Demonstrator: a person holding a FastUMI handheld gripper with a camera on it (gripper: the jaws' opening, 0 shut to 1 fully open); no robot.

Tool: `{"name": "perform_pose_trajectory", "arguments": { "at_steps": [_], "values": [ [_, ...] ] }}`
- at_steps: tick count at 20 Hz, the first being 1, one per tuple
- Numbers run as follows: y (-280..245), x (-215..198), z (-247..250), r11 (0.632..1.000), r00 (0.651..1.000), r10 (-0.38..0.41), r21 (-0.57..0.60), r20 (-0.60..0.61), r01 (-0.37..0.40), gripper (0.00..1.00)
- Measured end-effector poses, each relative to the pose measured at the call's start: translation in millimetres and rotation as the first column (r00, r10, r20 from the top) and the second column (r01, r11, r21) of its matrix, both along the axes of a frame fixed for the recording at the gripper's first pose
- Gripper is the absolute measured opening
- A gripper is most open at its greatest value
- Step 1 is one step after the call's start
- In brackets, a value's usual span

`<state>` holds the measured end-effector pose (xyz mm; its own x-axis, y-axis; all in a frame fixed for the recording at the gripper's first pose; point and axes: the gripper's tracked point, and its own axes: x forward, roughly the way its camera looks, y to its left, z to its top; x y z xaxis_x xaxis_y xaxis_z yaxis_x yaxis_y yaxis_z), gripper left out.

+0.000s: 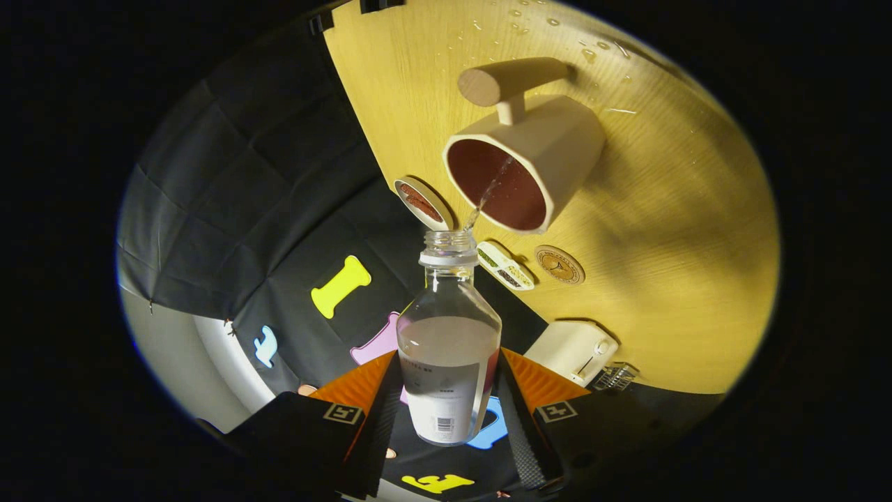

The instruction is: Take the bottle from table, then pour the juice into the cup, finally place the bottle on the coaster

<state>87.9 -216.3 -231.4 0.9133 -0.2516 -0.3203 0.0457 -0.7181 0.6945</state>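
The gripper (pixel 449 397) is seen closed on the bottle (pixel 449 348), both ribbed fingers pressed against its lower body from either side. The bottle is made of clear plastic, with rounded shoulders, a narrow threaded neck and an uncapped mouth; a pale label with a barcode is wrapped around its lower part, and clear liquid is held inside up to about the shoulder. The bottle is tipped toward the cup (pixel 523 174), and a thin stream of liquid (pixel 488 195) is seen running from its mouth into the cup's opening. The cup is a faceted, matte, cream-coloured mug with a dark reddish interior and a thick cylindrical handle set on a short stem. Just beside the cup, nearer the bottle mouth, a small round dish (pixel 421 203) with a brownish filling is placed. Below the cup, a small oblong divided tray (pixel 505 265) and a round, patterned coaster (pixel 559 265) are laid side by side on the wood-grained table (pixel 683 230). Further from the cup, a white boxy appliance (pixel 573 351) is set at the table's edge. Beyond the cup, water droplets (pixel 529 21) are scattered on the tabletop.
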Motion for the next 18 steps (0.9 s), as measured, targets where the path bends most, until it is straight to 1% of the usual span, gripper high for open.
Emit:
{"name": "perform_pose_trajectory", "arguments": {
  "at_steps": [3, 10, 15, 18],
  "values": [
    [3, 5, 1, 1.000, 1.000, 0.006, -0.002, -0.001, -0.006, 0.75],
    [-5, 13, 13, 0.999, 0.999, -0.034, 0.013, 0.017, 0.034, 0.75],
    [2, 16, 18, 1.000, 0.999, -0.022, 0.013, 0.024, 0.022, 0.75],
    [0, 16, 21, 0.999, 0.999, -0.032, 0.017, 0.027, 0.031, 0.75]
  ]
}}
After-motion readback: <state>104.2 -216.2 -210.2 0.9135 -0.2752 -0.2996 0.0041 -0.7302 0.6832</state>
